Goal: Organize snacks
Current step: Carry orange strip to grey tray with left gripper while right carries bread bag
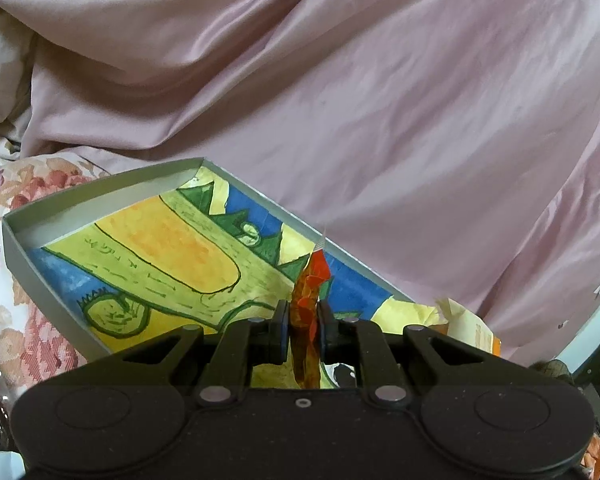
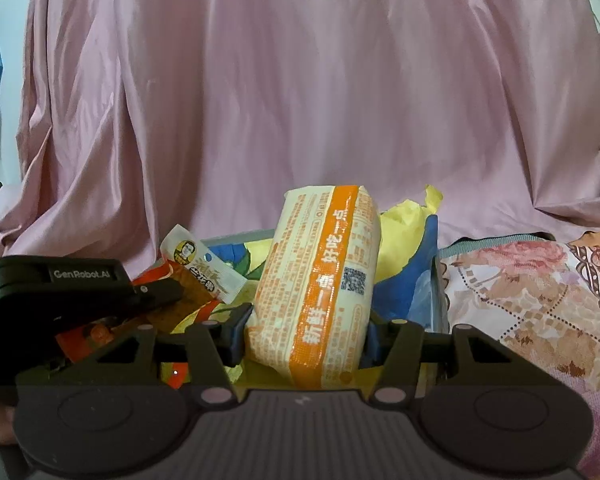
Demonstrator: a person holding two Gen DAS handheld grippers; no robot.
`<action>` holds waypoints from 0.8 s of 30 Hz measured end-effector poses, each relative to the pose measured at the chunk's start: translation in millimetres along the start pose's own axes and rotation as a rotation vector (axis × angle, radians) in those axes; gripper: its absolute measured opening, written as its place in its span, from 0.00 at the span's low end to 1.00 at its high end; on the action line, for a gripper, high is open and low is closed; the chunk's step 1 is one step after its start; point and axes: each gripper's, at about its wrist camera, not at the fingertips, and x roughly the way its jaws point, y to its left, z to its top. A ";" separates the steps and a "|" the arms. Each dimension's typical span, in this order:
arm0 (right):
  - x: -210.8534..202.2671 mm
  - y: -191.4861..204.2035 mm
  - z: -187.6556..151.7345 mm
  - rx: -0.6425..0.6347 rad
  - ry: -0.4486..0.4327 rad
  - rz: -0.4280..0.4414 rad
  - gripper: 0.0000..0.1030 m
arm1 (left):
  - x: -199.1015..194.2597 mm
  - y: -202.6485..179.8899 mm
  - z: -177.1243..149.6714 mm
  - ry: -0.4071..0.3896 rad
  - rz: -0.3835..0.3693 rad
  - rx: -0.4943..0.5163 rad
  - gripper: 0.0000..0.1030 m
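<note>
Left wrist view: left gripper (image 1: 303, 322) clamped on a thin red-orange snack packet (image 1: 308, 308), held above the grey box (image 1: 16, 240) lined with a painted paper (image 1: 172, 256); pink sheet (image 1: 380, 100) behind. Right wrist view: right gripper (image 2: 306, 340) clamped on a cream-and-orange snack pack (image 2: 320, 280), upright over the box's near right part; the left gripper sits at left with its packet.

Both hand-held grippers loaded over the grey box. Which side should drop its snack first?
Probably left. The left hand-held gripper pinches a thin orange-red packet directly over the grey box and its bare painted lining. The right hand-held gripper clamps the bulky orange-striped pack near the box's right wall.
</note>
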 end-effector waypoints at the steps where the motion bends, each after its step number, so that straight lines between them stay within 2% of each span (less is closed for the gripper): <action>1: 0.1 0.0 0.2 0.000 0.002 -0.002 0.57 | 0.1 0.6 -0.4 0.002 0.000 -0.002 0.15; 5: 0.3 1.3 0.5 -0.006 0.007 -0.007 0.57 | 0.7 2.0 -1.0 0.007 0.022 0.011 0.18; 10: 0.0 3.0 0.0 -0.018 0.006 -0.006 0.59 | -3.4 3.8 -2.7 0.004 0.042 0.037 0.33; 14: -2.5 2.2 0.9 -0.011 -0.010 -0.007 0.62 | -13.1 -1.8 -1.8 -0.023 0.052 0.095 0.68; 16: -4.5 2.6 0.7 -0.015 -0.022 -0.017 0.72 | -20.4 -3.8 -0.4 -0.044 0.055 0.115 0.77; 20: -13.1 6.2 0.9 -0.034 -0.068 -0.031 0.83 | -39.7 -4.5 4.9 -0.077 0.059 0.152 0.95; 24: -24.3 13.2 0.0 -0.062 -0.129 -0.037 0.98 | -63.5 -1.2 9.6 -0.127 0.079 0.192 0.99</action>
